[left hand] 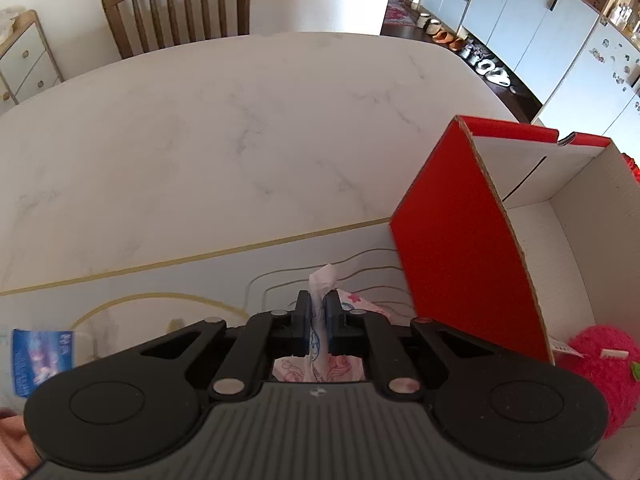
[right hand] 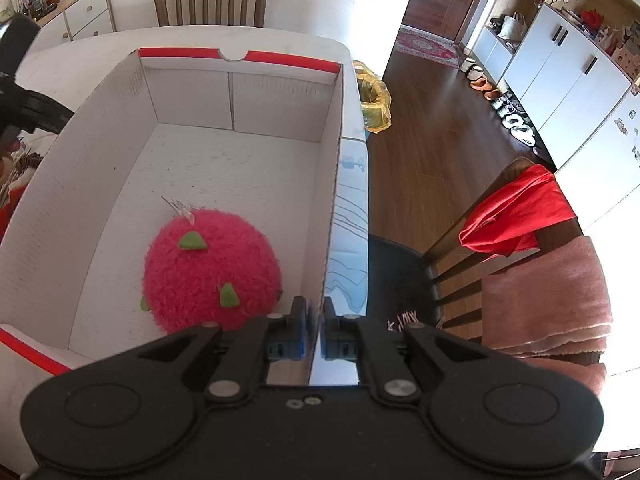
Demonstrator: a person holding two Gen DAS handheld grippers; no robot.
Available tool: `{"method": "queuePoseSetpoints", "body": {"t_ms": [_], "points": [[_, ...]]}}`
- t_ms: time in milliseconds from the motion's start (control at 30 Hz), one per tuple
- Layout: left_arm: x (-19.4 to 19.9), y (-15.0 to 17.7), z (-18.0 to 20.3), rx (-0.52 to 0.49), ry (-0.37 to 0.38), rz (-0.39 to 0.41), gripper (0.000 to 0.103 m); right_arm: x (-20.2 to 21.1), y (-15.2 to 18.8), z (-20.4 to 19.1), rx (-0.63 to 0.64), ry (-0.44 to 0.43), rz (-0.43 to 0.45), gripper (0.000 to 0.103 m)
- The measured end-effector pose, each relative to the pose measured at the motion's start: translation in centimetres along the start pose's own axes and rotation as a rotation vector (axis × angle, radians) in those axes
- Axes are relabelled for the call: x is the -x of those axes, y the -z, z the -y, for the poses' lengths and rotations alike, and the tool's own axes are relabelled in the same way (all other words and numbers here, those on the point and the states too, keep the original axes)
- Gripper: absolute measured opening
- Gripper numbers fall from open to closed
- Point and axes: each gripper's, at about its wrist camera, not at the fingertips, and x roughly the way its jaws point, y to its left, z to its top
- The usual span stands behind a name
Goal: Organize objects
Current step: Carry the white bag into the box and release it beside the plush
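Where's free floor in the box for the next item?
Box floor is bare from the far wall down to the pink plush toy, and along the left wall. Crowded: near right corner, where the toy sits close to the right gripper clamping the wall.

A wooden chair (left hand: 176,8) stands at the far side of the marble worktop (left hand: 208,152). Right, white cupboards (right hand: 560,60) line the wooden floor (right hand: 432,120), shoes (right hand: 484,88) below; a red cloth (right hand: 516,212) drapes a near chair.
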Motion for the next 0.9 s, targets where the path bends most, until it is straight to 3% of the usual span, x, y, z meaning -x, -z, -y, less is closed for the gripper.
{"method": "queuePoseSetpoints", "body": {"t_ms": [467, 900], "points": [[8.9, 0.3, 0.4, -0.057, 0.103, 0.08, 0.006, -0.2, 0.2, -0.1, 0.02, -0.006, 0.02, 0.005], [15.8, -0.5, 6.3, -0.141, 0.181, 0.177, 0.006, -0.6, 0.2, -0.6, 0.07, -0.041, 0.051, 0.005]]}}
